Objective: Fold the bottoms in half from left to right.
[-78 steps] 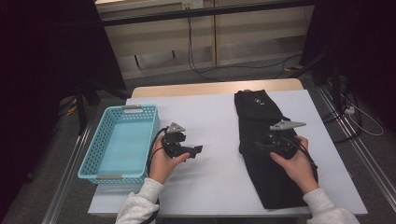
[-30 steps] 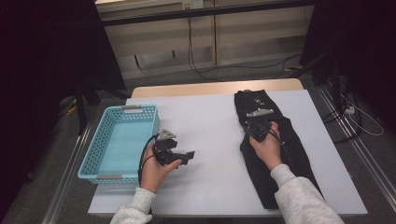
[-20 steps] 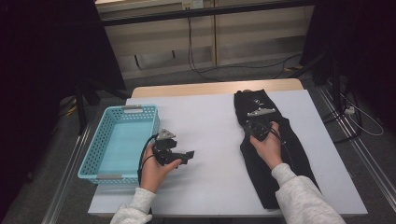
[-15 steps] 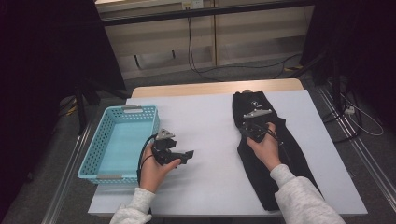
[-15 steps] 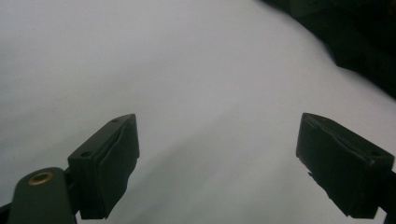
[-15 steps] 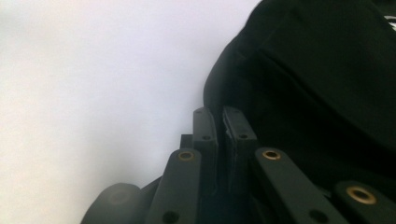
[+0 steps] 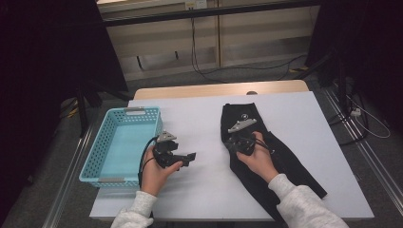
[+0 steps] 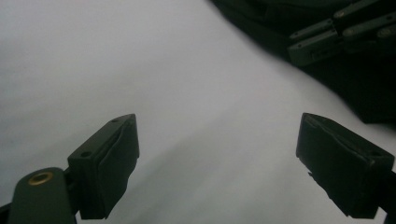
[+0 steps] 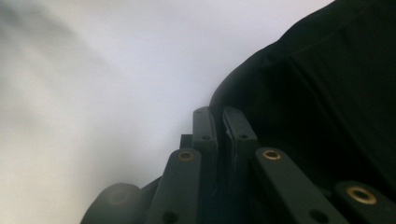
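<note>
A black garment (image 7: 285,166) lies lengthwise on the right half of the white table (image 7: 199,118). My right gripper (image 7: 229,142) sits at the garment's upper left edge, its jaws pressed together on a fold of the cloth. In the right gripper view the jaws (image 9: 218,114) meet right at the edge of the black fabric (image 9: 327,93). My left gripper (image 7: 191,158) rests near the table's middle left, pointing right, open with nothing in it. In the left gripper view its jaws (image 8: 219,154) stand wide apart over bare table, with the garment (image 8: 369,93) and the right gripper (image 8: 336,32) beyond.
A light blue plastic basket (image 7: 127,112) stands at the table's left edge, beside my left hand. White surface lies free between the two grippers and to the right of the garment. Cables run over the floor behind the table.
My right gripper has moved to the left and a bit nearer, and the upper part of the garment has slid left with it. The left gripper has stayed put.
</note>
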### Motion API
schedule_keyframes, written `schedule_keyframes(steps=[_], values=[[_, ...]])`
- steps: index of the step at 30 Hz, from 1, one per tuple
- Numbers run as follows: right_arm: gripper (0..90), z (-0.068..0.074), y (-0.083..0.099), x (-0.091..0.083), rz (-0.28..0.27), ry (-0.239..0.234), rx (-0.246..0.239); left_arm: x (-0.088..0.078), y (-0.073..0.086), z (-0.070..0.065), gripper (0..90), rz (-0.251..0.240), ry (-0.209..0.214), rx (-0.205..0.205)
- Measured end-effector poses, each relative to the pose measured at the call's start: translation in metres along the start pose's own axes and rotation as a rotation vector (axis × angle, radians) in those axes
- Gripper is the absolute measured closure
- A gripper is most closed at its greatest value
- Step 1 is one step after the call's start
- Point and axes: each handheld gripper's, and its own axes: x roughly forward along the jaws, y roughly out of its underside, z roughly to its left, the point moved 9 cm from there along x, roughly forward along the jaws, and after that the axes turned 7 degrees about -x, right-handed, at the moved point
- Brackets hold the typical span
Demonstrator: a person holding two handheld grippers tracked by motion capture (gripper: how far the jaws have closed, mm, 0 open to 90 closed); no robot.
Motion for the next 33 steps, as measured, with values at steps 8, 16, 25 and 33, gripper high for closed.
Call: schedule_keyframes(steps=[8, 16, 25, 33], values=[[69.8, 0.031, -0.008, 0.003, 0.013, -0.102, -0.036, -0.001, -0.001, -0.001, 13.2, -0.003, 0.005, -0.001], [58.6, 0.001, -0.024, -0.012, -0.095, -0.034, -0.011, -0.003, 0.000, 0.000, 13.2, -0.004, -0.001, -0.005], [53.6, -0.019, -0.018, 0.008, -0.039, 0.039, -0.059, -0.007, 0.002, 0.001, 13.1, -0.007, -0.008, -0.012], [84.2, -0.024, -0.015, 0.013, -0.010, 0.030, -0.074, -0.007, 0.003, 0.000, 13.2, -0.006, -0.007, -0.011]])
